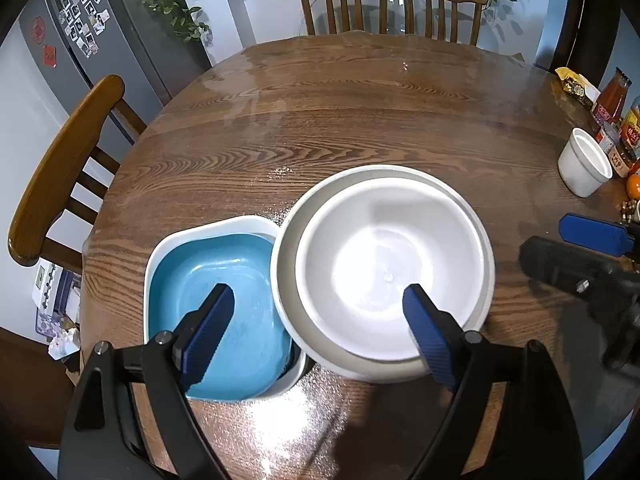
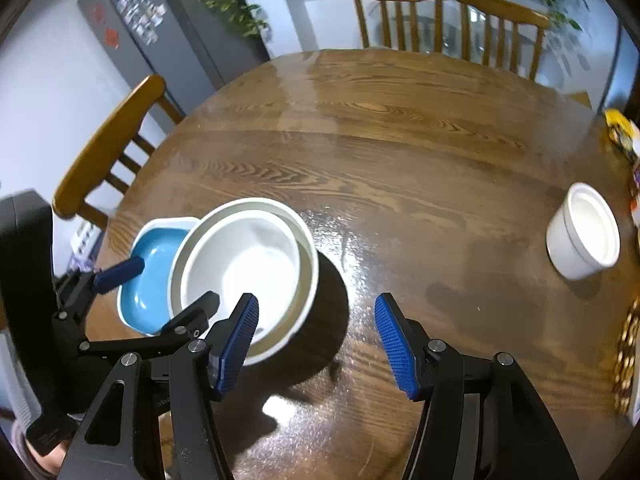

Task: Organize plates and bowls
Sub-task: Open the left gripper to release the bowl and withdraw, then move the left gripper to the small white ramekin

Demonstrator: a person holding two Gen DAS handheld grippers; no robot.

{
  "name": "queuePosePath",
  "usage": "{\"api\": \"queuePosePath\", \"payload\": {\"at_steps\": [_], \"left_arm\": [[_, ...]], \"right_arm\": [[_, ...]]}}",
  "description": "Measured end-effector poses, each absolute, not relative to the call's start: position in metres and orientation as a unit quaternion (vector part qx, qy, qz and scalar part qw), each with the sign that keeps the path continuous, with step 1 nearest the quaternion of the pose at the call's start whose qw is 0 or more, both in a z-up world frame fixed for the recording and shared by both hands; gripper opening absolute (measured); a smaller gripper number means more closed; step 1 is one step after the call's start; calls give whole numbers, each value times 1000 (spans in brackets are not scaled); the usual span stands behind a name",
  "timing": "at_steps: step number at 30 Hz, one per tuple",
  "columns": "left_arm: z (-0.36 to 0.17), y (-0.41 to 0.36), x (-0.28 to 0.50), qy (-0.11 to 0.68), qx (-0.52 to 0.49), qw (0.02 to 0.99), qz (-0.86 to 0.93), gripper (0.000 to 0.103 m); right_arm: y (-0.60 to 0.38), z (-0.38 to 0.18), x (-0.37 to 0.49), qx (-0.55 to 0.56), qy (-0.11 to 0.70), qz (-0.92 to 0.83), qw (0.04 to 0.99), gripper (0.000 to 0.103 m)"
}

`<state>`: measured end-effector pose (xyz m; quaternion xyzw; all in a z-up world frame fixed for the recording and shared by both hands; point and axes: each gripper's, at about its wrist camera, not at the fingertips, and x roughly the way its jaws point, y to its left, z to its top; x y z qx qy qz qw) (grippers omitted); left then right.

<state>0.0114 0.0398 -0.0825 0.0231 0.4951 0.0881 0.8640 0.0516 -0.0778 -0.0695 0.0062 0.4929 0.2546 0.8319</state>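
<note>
While left tool (image 1: 318, 318) gapes wide, right tool (image 2: 316, 344) half-open, both empty.

The round brown wooden table (image 1: 360, 92) shows clear grain under a glossy finish, while the two nested white ceramic bowls (image 1: 384, 264) and the square blue-glazed dish (image 1: 224, 280) near its front edge look smooth and shiny.

A white round bowl (image 1: 384, 268) sits nested upright in a larger white bowl (image 1: 286, 280), lower centre of the left wrist view. Touching its left rim, lower left, lies a blue square dish (image 1: 224, 312) nested in a white square dish (image 1: 208, 228). A small white ramekin (image 1: 584, 164) stands at right.
</note>
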Motion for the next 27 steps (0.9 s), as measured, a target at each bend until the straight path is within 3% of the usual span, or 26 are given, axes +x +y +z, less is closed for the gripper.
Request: {"api": "queuePosePath", "payload": {"at_steps": [10,27], "left_arm": [[-71,23,5,486,13,871,72,88],[-57,-87,11,474,62,878,-20,88]], "right_arm": [[-125,-63,38,65,487,230,840,61],[-254,-65,15,123,477,128,861,61]]}}
